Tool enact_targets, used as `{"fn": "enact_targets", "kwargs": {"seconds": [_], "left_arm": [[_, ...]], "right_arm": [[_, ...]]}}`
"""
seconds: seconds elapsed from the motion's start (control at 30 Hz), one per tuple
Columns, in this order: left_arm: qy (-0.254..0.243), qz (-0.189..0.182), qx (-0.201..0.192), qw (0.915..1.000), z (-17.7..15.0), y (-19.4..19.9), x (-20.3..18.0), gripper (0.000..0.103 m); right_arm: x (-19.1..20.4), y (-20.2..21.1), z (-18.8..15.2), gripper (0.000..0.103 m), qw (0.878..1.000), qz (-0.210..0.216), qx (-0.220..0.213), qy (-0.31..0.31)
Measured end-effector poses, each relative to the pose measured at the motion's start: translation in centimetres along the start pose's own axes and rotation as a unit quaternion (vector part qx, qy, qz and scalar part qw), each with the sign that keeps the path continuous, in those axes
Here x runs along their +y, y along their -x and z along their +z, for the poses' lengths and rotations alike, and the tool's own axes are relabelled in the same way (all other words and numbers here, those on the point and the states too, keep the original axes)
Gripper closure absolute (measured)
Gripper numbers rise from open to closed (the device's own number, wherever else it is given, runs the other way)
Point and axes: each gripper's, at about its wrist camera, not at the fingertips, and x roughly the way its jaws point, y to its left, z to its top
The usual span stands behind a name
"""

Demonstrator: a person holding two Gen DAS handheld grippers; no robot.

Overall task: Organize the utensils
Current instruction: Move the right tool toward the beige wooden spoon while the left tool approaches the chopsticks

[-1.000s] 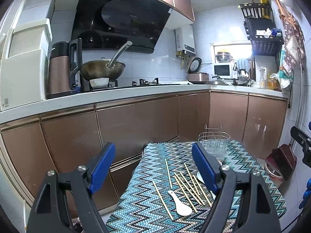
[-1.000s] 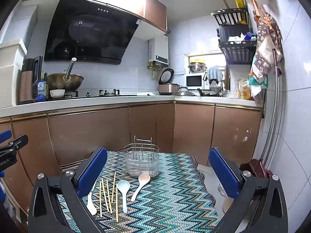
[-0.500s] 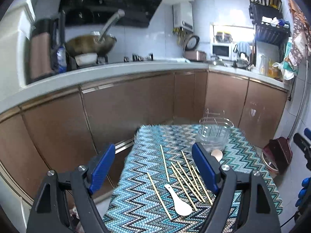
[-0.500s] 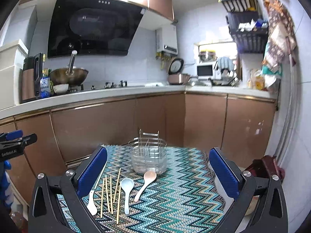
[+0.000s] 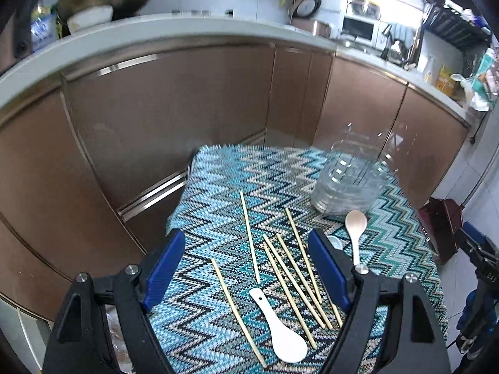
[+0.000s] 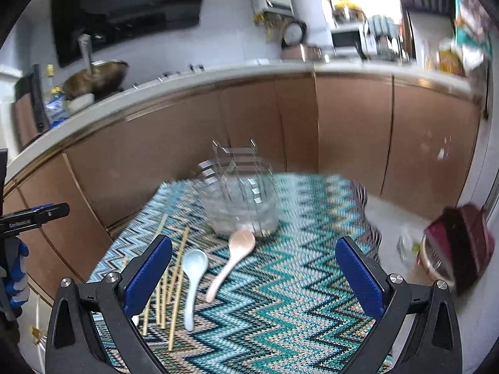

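A: What carries the utensils?
B: A small table under a zigzag cloth [image 5: 218,193], standing before brown cabinets [image 5: 162,118] and a white counter [image 5: 93,40].

A: Where do the utensils lie?
B: Six chopsticks [image 5: 249,237] are loose near the cloth's left edge, toward its near side. A white spoon [image 5: 280,333] lies among them at the near edge. A pale blue spoon [image 6: 191,280] and a pinkish spoon [image 6: 232,257] lie beside each other just right of the chopsticks.

A: And the holder?
B: The clear utensil holder [image 6: 240,208] stands upright toward the far edge; the pinkish spoon's bowl is just beside its base. It is blurred.

A: State of the tongs?
B: The left gripper [image 5: 246,268] hangs over the chopsticks, jaws spread wide, holding nothing. The right gripper [image 6: 254,274] hangs over the two spoons, jaws equally wide, likewise grasping nothing.
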Motion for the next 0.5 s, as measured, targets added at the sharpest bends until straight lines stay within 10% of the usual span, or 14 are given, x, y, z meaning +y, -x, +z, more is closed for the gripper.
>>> {"fn": "enact_targets", "kwargs": {"seconds": [0.3, 0.5], "left_arm": [[0.002, -0.009, 0.079, 0.9968, 2.1, -9.0, 0.6, 0.024], [0.009, -0.017, 0.105, 0.9943, 2.2, -12.3, 1.0, 0.024]], "right_arm": [[-2.5, -10.4, -0.6, 0.046, 0.989, 0.091, 0.103, -0.061], [-3.0, -15.7, -1.2, 0.050, 0.979, 0.116, 0.146, -0.078]]}}
